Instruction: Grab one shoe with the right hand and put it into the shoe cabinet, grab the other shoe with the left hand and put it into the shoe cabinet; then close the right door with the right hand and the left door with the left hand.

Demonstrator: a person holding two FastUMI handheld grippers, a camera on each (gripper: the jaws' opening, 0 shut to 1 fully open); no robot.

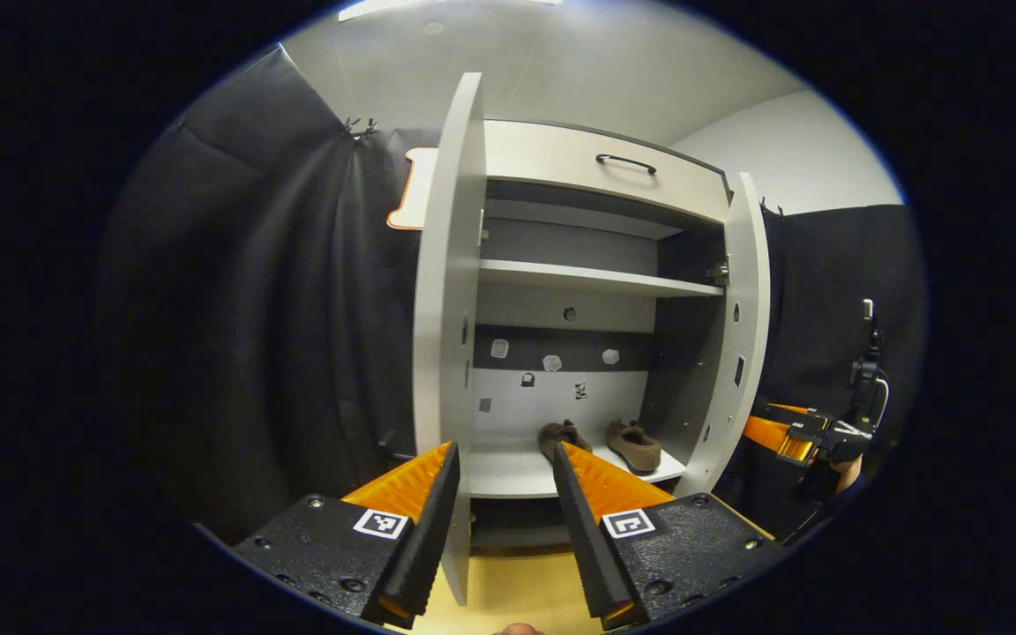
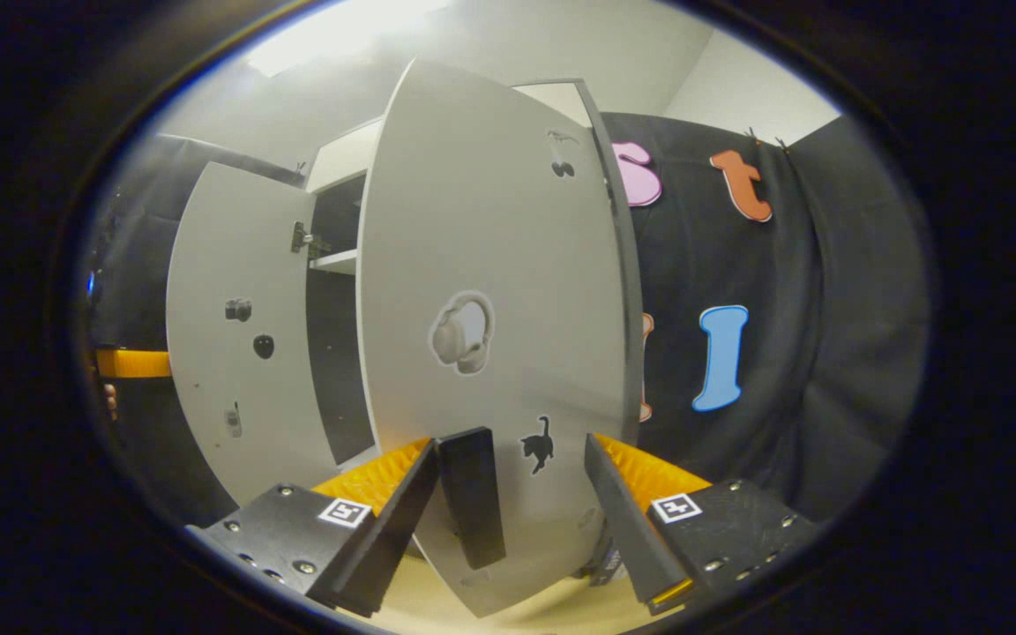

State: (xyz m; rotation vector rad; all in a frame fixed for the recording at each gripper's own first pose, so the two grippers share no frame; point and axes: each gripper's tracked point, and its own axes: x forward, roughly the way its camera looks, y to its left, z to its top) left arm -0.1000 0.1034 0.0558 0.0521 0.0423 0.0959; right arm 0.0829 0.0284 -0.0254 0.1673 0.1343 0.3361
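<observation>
Both shoes (image 1: 601, 441) sit inside; the spread right gripper (image 2: 517, 459) should push the right door (image 2: 490, 265) flat, steadily.

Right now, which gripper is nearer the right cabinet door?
Right. The right gripper has the right door close between its open fingers; the left gripper sits at the left door.

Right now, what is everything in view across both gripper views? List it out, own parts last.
shoes: two, brown, side by side on the bottom shelf of the cabinet
shoe cabinet: one, light grey, open
left door: one, grey, open, edge-on
right door: one, grey, partly open, stickers on it
drawer handle: one, black, cabinet top
floor: tan, below cabinet
left gripper: open, straddling the left door's edge
right gripper: open, against right door
</observation>
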